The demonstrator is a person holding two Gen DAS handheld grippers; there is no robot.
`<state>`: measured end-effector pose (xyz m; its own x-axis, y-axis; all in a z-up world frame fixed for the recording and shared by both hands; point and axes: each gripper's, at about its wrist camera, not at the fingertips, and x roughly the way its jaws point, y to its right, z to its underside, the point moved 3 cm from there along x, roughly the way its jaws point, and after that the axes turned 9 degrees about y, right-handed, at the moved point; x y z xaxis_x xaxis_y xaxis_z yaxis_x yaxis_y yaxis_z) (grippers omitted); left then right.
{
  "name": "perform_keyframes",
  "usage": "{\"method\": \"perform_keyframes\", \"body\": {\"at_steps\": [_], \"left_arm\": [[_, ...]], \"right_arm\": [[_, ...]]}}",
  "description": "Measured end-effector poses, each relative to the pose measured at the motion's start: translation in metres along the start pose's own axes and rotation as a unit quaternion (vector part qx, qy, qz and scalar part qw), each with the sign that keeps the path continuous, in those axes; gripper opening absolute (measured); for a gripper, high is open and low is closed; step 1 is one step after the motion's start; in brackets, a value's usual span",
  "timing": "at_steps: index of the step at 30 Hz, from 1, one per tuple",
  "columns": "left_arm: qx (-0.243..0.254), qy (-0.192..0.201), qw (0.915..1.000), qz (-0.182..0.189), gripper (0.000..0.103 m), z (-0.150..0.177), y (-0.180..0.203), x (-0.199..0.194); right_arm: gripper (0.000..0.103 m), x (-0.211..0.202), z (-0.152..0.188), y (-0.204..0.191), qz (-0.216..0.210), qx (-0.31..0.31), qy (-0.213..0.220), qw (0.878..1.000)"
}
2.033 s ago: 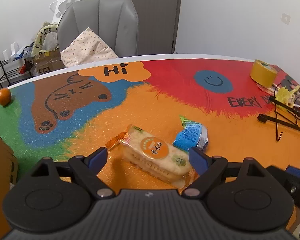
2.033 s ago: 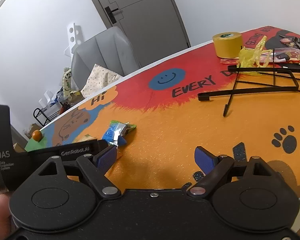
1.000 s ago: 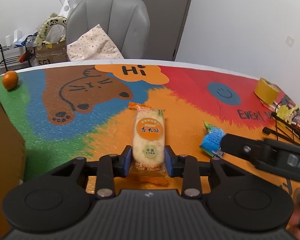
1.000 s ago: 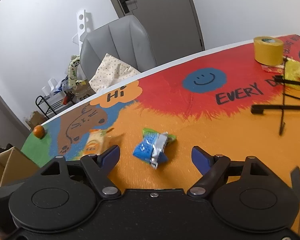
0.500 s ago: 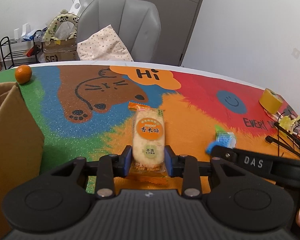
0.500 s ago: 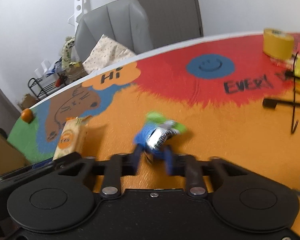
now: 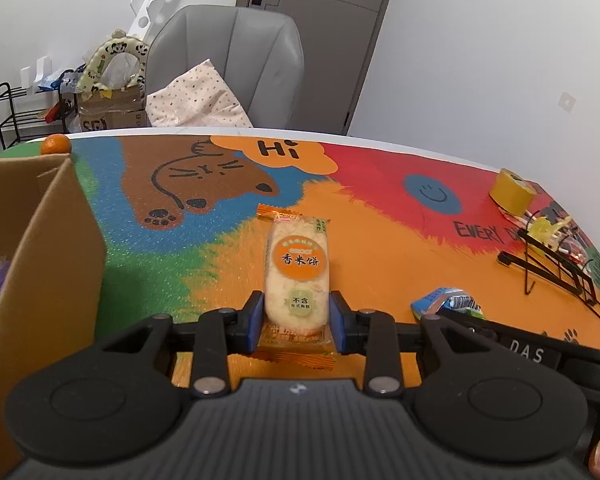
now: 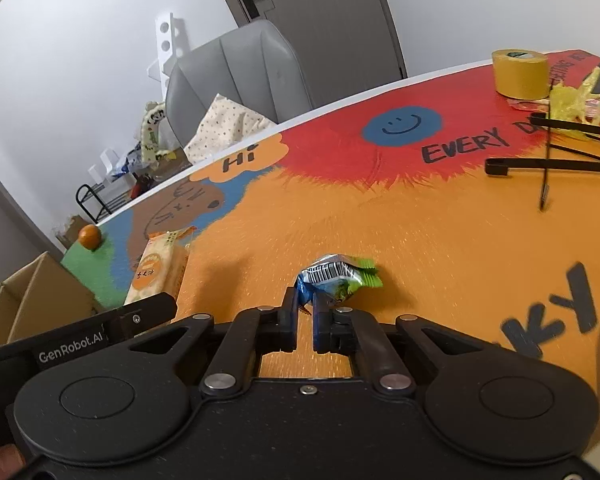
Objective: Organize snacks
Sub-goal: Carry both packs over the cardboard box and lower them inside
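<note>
both snacks are gripped but not yet stored, so the carrying and dropping is left. the left gripper [image 7: 296, 316] pinches the oblong rice cracker in clear crinkly plastic with an orange label [image 7: 296, 268], just right of the brown cardboard box [image 7: 40, 248]. the right gripper [image 8: 306, 312] is pressed together on the small blue and green foil candy packet [image 8: 336, 274], farther right of the box, above the glittery painted table mat [image 8: 420, 240].
</note>
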<state>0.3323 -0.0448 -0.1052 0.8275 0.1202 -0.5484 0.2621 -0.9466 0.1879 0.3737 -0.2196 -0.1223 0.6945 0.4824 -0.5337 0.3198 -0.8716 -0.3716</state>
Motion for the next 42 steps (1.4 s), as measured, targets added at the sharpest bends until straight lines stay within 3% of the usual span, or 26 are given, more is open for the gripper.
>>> {"method": "perform_keyframes", "body": {"at_steps": [11, 17, 19, 21, 24, 26, 32, 36, 42], "left_arm": [[0.004, 0.015, 0.9998, 0.009, 0.033, 0.006, -0.001, -0.038], [0.008, 0.014, 0.9998, 0.015, 0.033, 0.016, 0.000, -0.049], [0.008, 0.012, 0.9998, 0.016, 0.033, 0.018, -0.001, -0.049], [0.007, 0.009, 0.9998, 0.018, 0.033, 0.020, -0.002, -0.048], [0.010, 0.004, 0.9998, 0.018, 0.033, 0.021, -0.003, -0.045], [0.010, 0.001, 0.9998, 0.018, 0.033, 0.020, -0.003, -0.042], [0.006, -0.011, 0.9997, 0.021, 0.033, 0.026, -0.004, -0.032], [0.006, -0.021, 0.9995, 0.022, 0.033, 0.032, -0.005, -0.025], [0.009, -0.018, 0.9995, 0.023, 0.033, 0.029, -0.004, -0.029]], "right_arm": [[0.000, -0.037, 0.011, -0.004, -0.025, 0.008, 0.019, 0.999], [0.002, -0.039, 0.018, 0.004, -0.007, 0.022, 0.016, 1.000], [0.018, -0.037, 0.019, 0.006, 0.002, 0.025, 0.018, 1.000], [0.026, -0.038, 0.019, 0.006, 0.004, 0.022, 0.021, 1.000], [0.051, -0.035, 0.018, 0.008, 0.017, 0.018, 0.023, 0.999], [0.057, -0.033, 0.021, 0.007, 0.021, 0.010, 0.018, 1.000], [0.058, -0.021, 0.034, 0.005, 0.028, -0.003, -0.008, 1.000], [0.041, -0.020, 0.034, 0.004, 0.029, -0.008, 0.001, 1.000], [0.034, -0.026, 0.033, 0.000, 0.011, -0.005, 0.004, 1.000]]}}
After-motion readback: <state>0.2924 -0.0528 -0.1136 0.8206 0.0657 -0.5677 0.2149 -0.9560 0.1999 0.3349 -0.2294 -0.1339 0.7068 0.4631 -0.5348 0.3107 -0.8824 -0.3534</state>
